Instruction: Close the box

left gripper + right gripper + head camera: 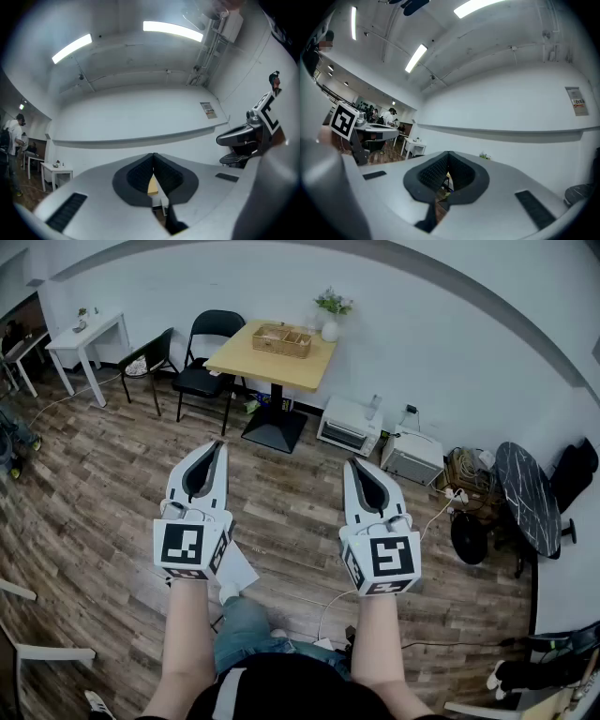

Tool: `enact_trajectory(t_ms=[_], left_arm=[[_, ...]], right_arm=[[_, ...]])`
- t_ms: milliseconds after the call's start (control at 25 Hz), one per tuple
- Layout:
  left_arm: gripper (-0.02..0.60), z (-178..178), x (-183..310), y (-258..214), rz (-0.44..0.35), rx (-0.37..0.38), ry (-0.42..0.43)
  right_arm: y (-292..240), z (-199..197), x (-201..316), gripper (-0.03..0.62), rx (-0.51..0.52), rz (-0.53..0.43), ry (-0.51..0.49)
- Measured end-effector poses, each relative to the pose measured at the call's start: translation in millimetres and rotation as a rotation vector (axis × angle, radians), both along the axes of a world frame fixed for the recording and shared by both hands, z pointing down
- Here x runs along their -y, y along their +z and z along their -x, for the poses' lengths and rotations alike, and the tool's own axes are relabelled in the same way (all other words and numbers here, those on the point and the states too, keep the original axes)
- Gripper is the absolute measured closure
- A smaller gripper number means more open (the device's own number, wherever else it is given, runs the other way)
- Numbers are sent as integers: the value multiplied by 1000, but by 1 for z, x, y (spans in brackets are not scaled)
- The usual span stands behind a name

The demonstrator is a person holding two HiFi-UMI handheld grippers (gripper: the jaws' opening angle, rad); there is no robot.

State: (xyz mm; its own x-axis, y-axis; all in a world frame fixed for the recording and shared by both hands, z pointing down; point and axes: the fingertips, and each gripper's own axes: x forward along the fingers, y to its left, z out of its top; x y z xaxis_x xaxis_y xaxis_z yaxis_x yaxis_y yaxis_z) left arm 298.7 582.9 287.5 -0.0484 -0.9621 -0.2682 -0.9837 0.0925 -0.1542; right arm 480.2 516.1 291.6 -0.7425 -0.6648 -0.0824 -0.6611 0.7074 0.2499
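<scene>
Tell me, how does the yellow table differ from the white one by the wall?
The yellow table stands on one black central pedestal; the white table has thin white legs. The yellow table carries a wooden box and a potted plant; the white table holds only one small thing. Both stand near the white wall.

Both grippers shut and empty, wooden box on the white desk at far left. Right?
No. Head view: the light wooden compartment box sits on the square yellow-topped table, not the white desk. The left gripper and right gripper are shut and empty.
</scene>
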Motion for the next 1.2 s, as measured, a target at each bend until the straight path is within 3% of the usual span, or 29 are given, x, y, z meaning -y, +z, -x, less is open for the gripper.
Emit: enact_trajectory(t_ms=[480,520,640,720,760,920,1200], left_arm=[[565,-11,8,15,31,-15,0],[540,-9,10,17,37,-20,0],[351,1,19,23,61,-42,-6],[270,12,26,25,68,-67,-24],[241,18,31,26,68,-81,-33],[207,41,59,29,67,-121,-46],[207,90,135,29,70,-112,-75]], right_arm=[[2,-7,10,579,41,17,-23],[3,-6,13,579,59,25,-17],[6,0,22,547,78,65,-23],[7,7,30,325,82,83,-39],[7,10,36,322,87,88,-41],[10,25,68,324,89,107,-35],[10,72,147,341,50,100,-40]])
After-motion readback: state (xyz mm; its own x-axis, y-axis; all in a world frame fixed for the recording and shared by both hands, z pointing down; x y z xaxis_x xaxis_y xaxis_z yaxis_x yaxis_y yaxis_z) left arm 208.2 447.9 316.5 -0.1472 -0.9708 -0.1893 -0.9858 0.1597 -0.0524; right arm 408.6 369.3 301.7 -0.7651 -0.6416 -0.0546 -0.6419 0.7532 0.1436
